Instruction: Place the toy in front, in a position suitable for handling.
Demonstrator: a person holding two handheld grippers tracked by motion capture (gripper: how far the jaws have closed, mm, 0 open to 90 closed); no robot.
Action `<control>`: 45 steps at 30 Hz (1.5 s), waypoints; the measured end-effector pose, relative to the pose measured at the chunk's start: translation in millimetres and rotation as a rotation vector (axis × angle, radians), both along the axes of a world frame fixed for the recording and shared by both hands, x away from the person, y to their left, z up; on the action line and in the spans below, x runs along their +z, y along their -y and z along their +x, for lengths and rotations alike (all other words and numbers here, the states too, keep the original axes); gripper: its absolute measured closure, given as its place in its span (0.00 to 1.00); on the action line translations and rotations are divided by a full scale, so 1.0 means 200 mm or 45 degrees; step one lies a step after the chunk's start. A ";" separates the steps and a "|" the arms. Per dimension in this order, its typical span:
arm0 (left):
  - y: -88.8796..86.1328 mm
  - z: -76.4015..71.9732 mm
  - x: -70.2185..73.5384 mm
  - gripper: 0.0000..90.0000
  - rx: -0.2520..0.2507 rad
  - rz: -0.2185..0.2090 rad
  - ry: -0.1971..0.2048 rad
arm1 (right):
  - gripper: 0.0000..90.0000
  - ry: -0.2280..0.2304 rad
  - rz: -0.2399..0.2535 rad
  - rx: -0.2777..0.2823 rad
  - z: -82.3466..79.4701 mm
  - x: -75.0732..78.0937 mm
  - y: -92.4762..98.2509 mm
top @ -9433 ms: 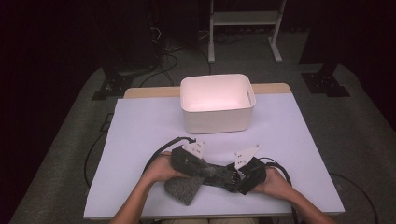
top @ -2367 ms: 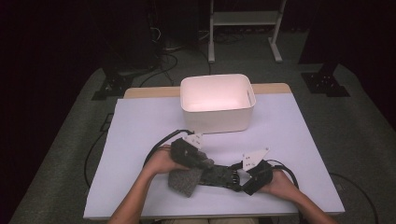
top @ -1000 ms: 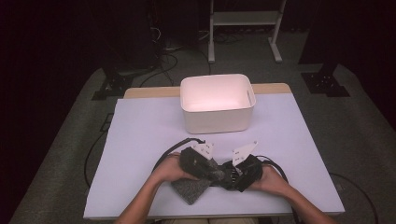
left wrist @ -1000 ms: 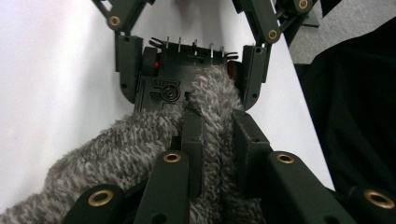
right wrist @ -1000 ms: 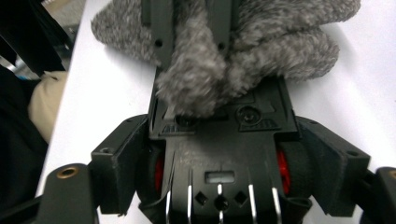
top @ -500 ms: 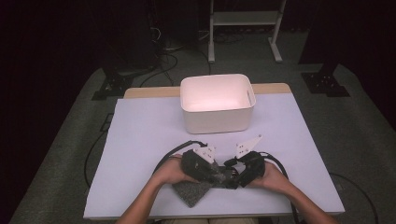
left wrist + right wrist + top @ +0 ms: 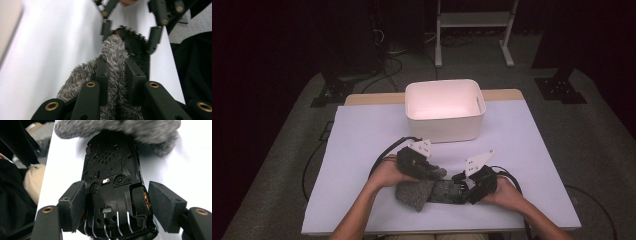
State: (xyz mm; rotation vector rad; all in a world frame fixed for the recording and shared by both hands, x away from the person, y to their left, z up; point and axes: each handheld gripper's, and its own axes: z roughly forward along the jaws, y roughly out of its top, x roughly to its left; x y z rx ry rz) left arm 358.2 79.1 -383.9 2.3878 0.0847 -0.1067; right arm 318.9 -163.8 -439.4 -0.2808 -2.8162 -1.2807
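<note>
At the near edge of the tabletop (image 7: 362, 130) I have a black toy car (image 7: 112, 185) lying underside up, its nose under a grey fuzzy cloth (image 7: 414, 194). My left hand-held gripper (image 7: 434, 172) is clamped tight on a fold of that cloth, while my right hand-held gripper (image 7: 460, 186) has just been closing around the car's tail, one pad against its flank and the other just off a wheel. A white bin (image 7: 444, 110) stands farther back on the white sheet; around the tabletop I see grey carpet, cables and a dark room with a white stand (image 7: 472, 22).
</note>
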 end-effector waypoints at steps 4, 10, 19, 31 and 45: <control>0.02 0.02 -0.02 0.80 0.013 0.103 -0.041 | 0.34 0.125 -0.030 0.007 -0.06 0.02 -0.01; 0.04 0.00 -0.05 0.81 -0.025 0.116 -0.091 | 0.35 0.142 -0.025 0.010 -0.08 0.03 -0.01; 0.01 -0.04 -0.03 0.82 -0.063 0.074 -0.097 | 0.35 0.051 0.004 0.006 -0.06 0.03 -0.01; -0.04 -0.13 0.00 0.83 -0.142 -0.011 -0.132 | 0.53 -0.059 -0.023 0.147 -0.07 -0.02 -0.11; -0.06 -0.10 0.05 0.84 -0.104 -0.018 -0.086 | 0.62 0.151 -0.055 0.044 -0.04 0.00 -0.11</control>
